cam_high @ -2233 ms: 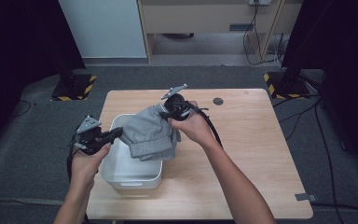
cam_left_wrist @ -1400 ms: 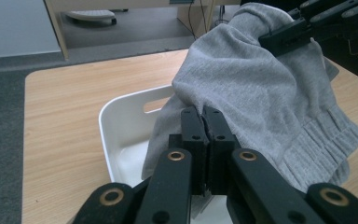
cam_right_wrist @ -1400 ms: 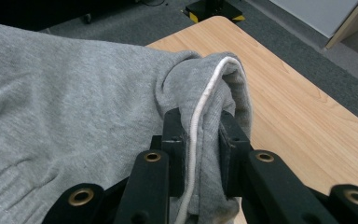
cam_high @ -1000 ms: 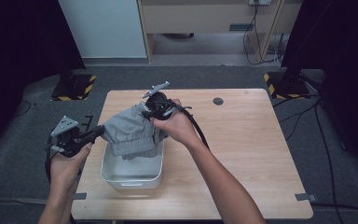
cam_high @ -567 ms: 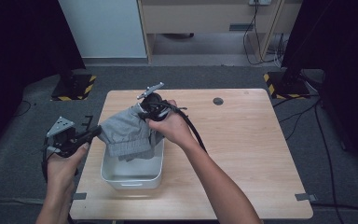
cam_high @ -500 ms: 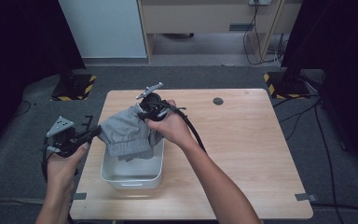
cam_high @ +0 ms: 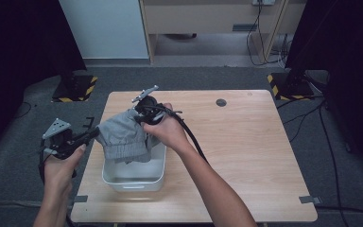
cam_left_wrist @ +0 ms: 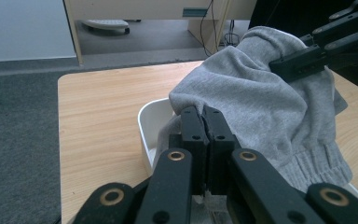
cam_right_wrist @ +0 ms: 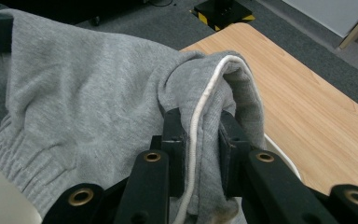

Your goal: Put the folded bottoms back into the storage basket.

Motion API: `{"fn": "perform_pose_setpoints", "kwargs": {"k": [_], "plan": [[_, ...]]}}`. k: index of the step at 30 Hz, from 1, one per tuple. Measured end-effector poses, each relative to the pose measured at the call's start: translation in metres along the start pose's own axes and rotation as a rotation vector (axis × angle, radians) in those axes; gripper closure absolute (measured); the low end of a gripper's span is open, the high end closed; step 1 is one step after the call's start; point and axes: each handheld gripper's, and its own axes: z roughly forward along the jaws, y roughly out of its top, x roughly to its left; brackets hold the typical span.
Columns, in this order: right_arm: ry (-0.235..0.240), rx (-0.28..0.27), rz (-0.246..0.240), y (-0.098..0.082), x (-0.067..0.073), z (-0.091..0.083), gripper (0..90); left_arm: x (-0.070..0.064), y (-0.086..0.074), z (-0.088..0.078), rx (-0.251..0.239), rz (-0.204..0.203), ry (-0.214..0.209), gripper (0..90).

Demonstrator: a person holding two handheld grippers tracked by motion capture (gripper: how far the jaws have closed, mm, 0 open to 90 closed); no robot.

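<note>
Both tools have shifted toward 9 o'clock since earlier, carrying the grey garment (cam_high: 123,137) above the white tub (cam_high: 134,176). Right tool (cam_right_wrist: 200,140) clamps a corded fold; left tool (cam_left_wrist: 204,122) pinches an edge, jaws nearly together. Judged step: lifting out; next, spread it over the bench (cam_high: 246,142).

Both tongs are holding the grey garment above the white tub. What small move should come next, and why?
Probably lift both tongs a bit higher. The left tongs and right tongs each pinch the garment, but its lower hem hangs inside the tub, so it has not cleared the rim.
</note>
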Motion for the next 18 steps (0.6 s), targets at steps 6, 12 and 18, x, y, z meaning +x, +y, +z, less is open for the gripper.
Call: {"fn": "perform_pose_setpoints", "kwargs": {"k": [6, 12, 18], "plan": [[-0.005, 0.002, -0.005, 0.002, 0.006, 0.000, 76.6, 0.003, -0.001, -0.002, -0.005, -0.004, -0.001, 88.4], [-0.009, 0.002, -0.008, 0.004, 0.013, 0.003, 76.6, 0.008, -0.004, -0.004, -0.009, -0.013, 0.001, 88.4], [-0.013, 0.004, -0.009, 0.006, 0.020, 0.003, 76.6, 0.010, -0.005, -0.004, -0.015, -0.020, -0.003, 88.4]]}}
